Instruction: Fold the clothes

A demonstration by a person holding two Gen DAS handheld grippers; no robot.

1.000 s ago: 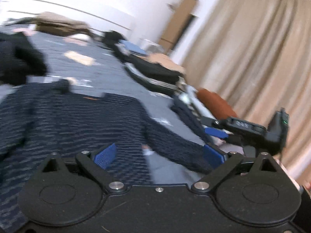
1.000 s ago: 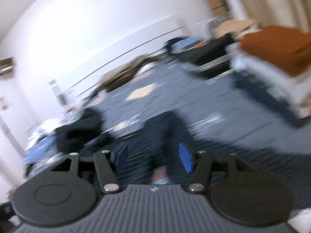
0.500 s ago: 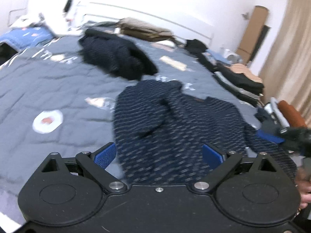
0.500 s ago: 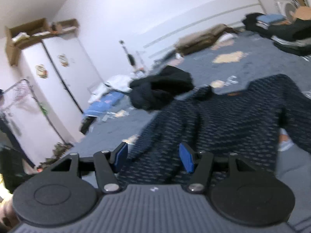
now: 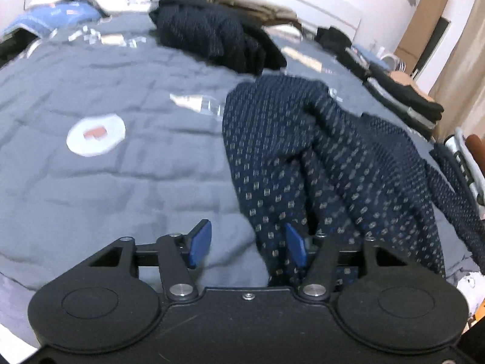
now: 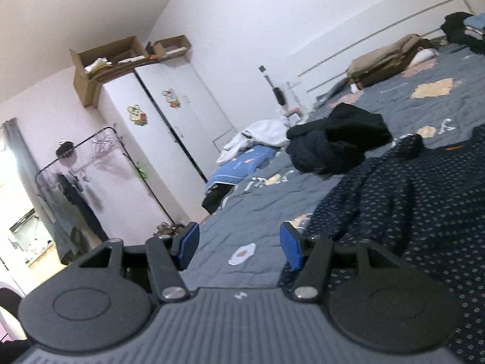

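A navy sweater (image 5: 333, 163) with small pale dots lies spread on the grey quilted bed (image 5: 106, 197), one sleeve folded across its chest. My left gripper (image 5: 247, 245) hangs low over the sweater's lower left edge. Its jaws are closing, and the edge of the cloth lies between them beside the right pad, which does not press on it. In the right wrist view the sweater (image 6: 409, 200) fills the right side. My right gripper (image 6: 239, 247) stands open just off its left edge, with only quilt between the fingers.
A crumpled dark pile of clothes (image 5: 218, 36) lies further up the bed. Folded stacks (image 5: 403, 97) line the right side by the curtain. A white wardrobe (image 6: 169, 127) and a clothes rack (image 6: 75, 166) stand beyond the bed's left side.
Both views swung from the sweater's right sleeve to its left side. The left gripper dropped closer to the cloth and its jaws narrowed. The right jaws kept the same width.
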